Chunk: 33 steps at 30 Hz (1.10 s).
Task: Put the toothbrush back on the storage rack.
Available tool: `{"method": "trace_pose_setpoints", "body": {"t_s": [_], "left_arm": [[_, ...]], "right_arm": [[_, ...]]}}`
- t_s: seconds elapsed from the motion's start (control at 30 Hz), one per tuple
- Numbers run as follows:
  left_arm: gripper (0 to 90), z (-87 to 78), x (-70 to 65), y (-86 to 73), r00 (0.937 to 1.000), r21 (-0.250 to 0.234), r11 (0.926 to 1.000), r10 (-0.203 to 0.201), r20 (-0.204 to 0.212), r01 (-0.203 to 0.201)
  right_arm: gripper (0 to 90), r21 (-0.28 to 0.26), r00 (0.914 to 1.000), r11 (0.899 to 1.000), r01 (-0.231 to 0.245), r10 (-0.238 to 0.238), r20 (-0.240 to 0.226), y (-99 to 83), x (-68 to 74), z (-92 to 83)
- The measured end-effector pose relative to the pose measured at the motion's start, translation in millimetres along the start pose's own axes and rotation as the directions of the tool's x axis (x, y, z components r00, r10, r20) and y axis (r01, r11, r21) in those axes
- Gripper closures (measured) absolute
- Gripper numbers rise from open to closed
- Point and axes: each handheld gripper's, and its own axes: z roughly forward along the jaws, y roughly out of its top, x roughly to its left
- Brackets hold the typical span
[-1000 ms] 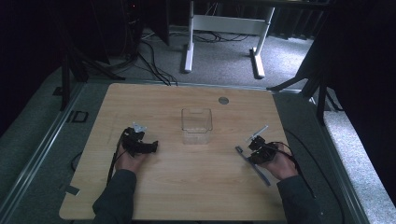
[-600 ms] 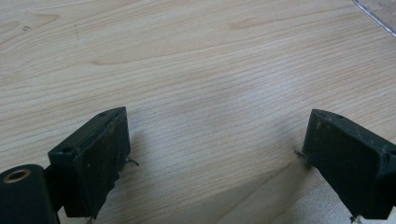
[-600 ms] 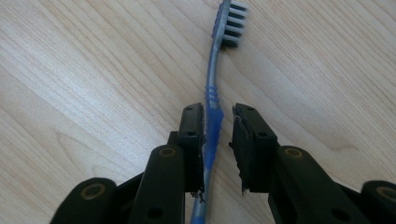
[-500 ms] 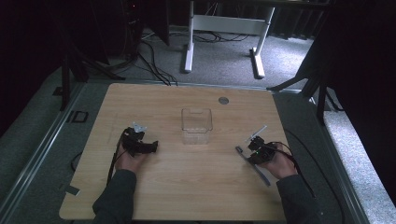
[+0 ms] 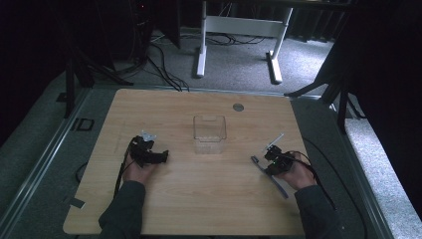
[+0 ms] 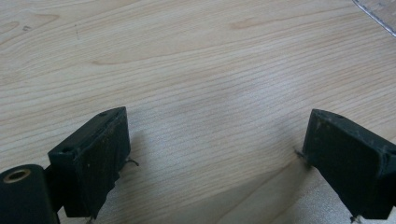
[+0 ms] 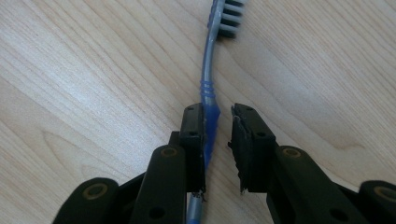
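- Since the earlier frames nothing on the table (image 5: 199, 199) has changed place: both hands, the clear box and the toothbrush lie where they did.
- The one shift is in the right gripper's jaws, which have narrowed slightly around the toothbrush handle.
- At the left of the high view, the left gripper (image 5: 160, 157) rests low on the wood, held in the person's left hand (image 5: 137, 169), its jaws pointing toward the table's middle.
- In the left gripper view, the left gripper's (image 6: 215, 158) jaws stand wide apart with bare wood grain between them; it has hold of nothing.
- In the middle stands a clear plastic box (image 5: 209, 134), open at the top, upright, with nothing to be seen inside.
- Beyond it, near the far edge, a small round grey disc (image 5: 238, 106) sits in the tabletop.
- At the right, the right gripper (image 5: 263, 164) lies over the toothbrush (image 5: 276, 181).
- In the right gripper view, the blue-and-grey toothbrush (image 7: 208, 93) lies flat on the wood, bristle head away from the camera.
- The right gripper's (image 7: 217, 140) jaws are nearly closed; the handle touches the left jaw, with a gap to the other, so it isn't clamped.
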Motion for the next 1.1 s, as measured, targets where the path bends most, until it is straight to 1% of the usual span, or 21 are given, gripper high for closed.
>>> {"method": "trace_pose_setpoints", "body": {"t_s": [0.47,0.83,0.87,1.1], "left_arm": [[7.6,0.0,0.0,0.0,1.0000,0.000,1.0000,0.000,0.000,0.000],[7.6,0.0,0.0,0.0,1.0000,0.000,1.0000,0.000,0.000,0.000],[7.6,0.0,0.0,0.0,1.0000,0.000,1.0000,0.000,0.000,0.000],[7.6,0.0,0.0,0.0,1.0000,0.000,1.0000,0.000,0.000,0.000]], "right_arm": [[74.0,0.036,0.9999,0.999,0.002,-0.001,-0.017,0.7,0.3,5.3],[75.9,0.065,0.9996,0.998,0.004,-0.002,-0.029,0.9,0.2,8.8],[75.9,0.063,0.9996,0.998,0.009,-0.007,-0.028,0.9,-0.3,9.3],[77.4,0.071,0.9995,0.997,0.006,-0.004,-0.030,0.9,-0.7,11.3]]}}
